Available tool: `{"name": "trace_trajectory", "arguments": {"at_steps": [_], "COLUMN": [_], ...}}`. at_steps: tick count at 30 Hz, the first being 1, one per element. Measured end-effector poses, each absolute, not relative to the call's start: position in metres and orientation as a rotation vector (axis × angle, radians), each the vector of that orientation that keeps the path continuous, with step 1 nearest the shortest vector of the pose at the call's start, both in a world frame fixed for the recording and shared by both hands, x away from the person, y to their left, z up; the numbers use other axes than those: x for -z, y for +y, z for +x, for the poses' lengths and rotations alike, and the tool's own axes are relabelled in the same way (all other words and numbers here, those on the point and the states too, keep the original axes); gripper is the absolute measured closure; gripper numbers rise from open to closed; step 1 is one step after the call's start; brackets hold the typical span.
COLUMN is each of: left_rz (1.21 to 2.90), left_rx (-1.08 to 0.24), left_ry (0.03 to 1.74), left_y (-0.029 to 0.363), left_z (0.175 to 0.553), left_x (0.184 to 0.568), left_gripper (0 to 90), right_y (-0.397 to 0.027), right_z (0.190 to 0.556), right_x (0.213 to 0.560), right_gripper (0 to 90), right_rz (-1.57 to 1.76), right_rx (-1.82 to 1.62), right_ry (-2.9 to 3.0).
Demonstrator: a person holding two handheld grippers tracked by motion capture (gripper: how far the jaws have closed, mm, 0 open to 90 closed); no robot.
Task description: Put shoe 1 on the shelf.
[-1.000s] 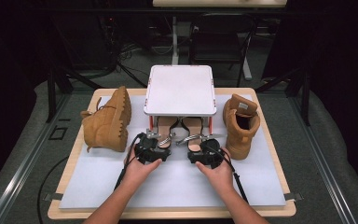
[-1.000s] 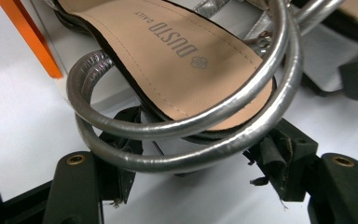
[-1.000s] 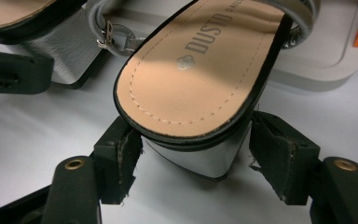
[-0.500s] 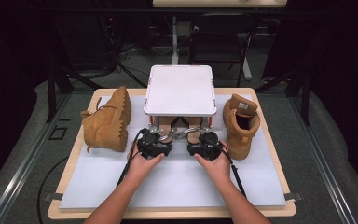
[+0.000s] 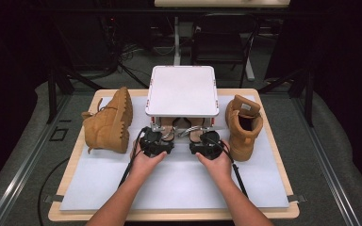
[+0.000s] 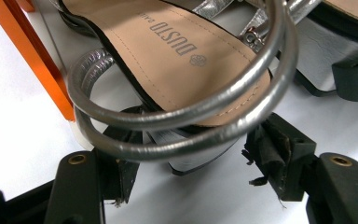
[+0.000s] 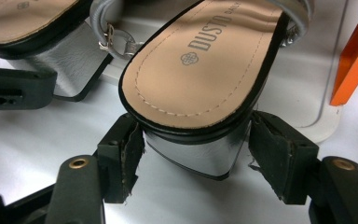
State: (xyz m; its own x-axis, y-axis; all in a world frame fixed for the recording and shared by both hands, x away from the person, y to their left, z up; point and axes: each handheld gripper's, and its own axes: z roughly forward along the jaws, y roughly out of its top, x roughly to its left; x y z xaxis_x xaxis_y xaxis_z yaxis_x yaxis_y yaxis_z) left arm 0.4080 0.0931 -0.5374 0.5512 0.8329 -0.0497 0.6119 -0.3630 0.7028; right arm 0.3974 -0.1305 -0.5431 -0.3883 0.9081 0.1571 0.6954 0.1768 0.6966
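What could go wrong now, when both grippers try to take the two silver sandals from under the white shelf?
1. The left gripper straddles the silver block heel, but the looped silver ankle strap hangs over it and could get pinched or snag.
2. The right gripper shows small gaps beside its glossy heel; that may slip.
3. The orange shelf legs stand close; a sandal pulled out could catch on them.

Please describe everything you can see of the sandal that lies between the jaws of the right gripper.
The sandal has a tan insole with stitching along its edge and a printed brand mark, a black rim, and a shiny silver block heel. A silver strap crosses its far end. It stands upright on the white surface under the white rack, heel toward the person. The right gripper brackets the heel; a narrow gap shows at each pad.
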Motion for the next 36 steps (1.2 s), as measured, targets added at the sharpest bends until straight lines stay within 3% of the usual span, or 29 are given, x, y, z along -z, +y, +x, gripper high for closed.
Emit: {"name": "trace_trajectory", "arguments": {"at_steps": [18,36], "left_rz": [2.048,2.048], "left_rx": [-0.411,-0.416], "left_ry": [1.171,1.197], "left_y": [0.105,0.099], "left_z": [0.387,0.373], "left_x": [0.537,0.554], "left_gripper": [45.2,89.2], "right_y": [-0.142,-0.139], "right_z": [0.373,0.359], "right_x": [0.536,0.554], "right_gripper": [42.8,83.7], "right_rz": [1.525,1.521], "right_rx": [-1.020,-0.975], "right_ry": [2.156,2.148]}}
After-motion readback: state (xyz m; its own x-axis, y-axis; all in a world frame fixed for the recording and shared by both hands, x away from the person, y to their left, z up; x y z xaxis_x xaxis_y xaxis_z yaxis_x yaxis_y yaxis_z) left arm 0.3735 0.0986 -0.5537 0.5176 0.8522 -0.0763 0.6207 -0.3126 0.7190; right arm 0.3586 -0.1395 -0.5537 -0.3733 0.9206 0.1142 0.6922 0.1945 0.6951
